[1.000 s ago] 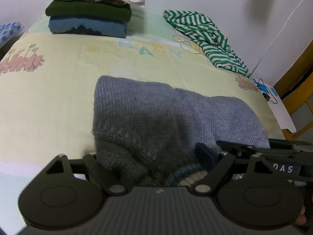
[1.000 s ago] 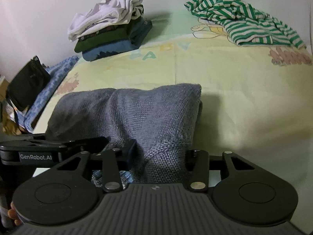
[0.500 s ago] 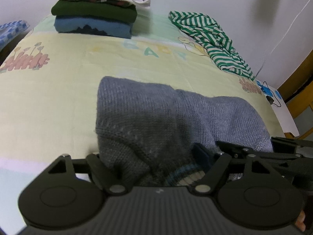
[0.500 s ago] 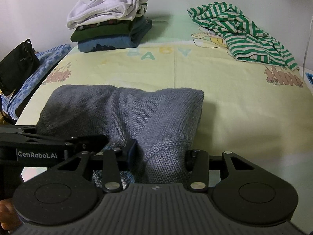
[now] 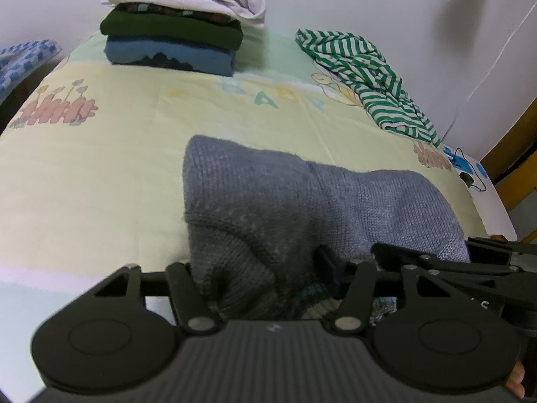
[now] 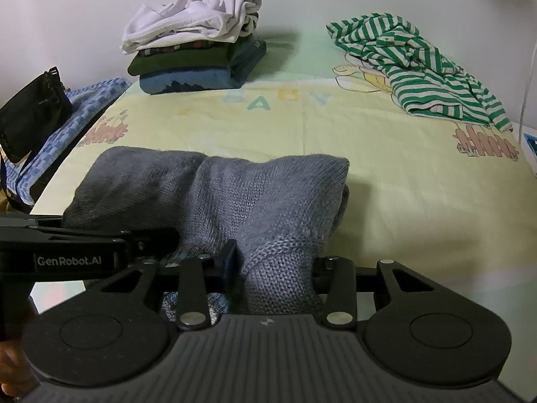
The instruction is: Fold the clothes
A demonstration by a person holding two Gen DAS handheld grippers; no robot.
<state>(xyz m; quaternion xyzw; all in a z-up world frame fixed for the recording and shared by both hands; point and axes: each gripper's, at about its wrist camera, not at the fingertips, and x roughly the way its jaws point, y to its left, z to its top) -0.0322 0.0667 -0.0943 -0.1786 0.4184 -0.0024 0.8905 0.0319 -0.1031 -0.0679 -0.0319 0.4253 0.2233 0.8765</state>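
Note:
A folded grey knit sweater (image 5: 302, 201) (image 6: 218, 194) lies at the near edge of the bed. My left gripper (image 5: 258, 282) is shut on the sweater's near left part, and the knit bunches up between its fingers. My right gripper (image 6: 275, 268) is shut on the near right part in the same way. Each gripper shows in the other's view: the right one (image 5: 470, 268) at the lower right of the left wrist view, the left one (image 6: 84, 252) at the lower left of the right wrist view. A striped hem peeks out under the grey knit.
A stack of folded clothes (image 5: 174, 33) (image 6: 198, 50) sits at the back of the bed (image 6: 402, 184), white on top. A crumpled green-and-white striped garment (image 5: 369, 77) (image 6: 419, 63) lies at the back right. A black pouch (image 6: 30, 114) rests on blue checked cloth at the left. Cables (image 5: 470, 174) lie past the right edge.
Both grippers have moved forward toward the back of the bed with the sweater held in them; the stack and the striped garment look nearer. The grip on the sweater is unchanged.

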